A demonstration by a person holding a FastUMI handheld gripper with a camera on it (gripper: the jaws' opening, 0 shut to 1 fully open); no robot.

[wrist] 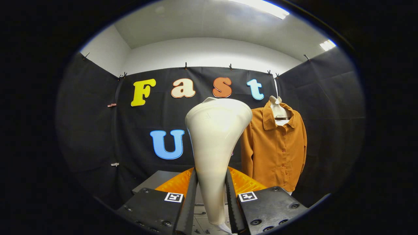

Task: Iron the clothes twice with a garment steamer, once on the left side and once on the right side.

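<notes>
The claw (211, 195) is closed on the handle of the white garment steamer head (215, 130), held upright at frame center. An orange button-up shirt (276, 150) is hung on a hanger (277, 107) at right, beyond the fingers.

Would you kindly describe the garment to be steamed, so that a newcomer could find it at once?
Look at the black cloth wall of the booth. Beyond the gripper, whose fingers are shut on the white steamer, a shirt hangs on a pale hanger. It is the sole garment: mustard-orange, collared, long-sleeved, buttoned down the front.
</notes>
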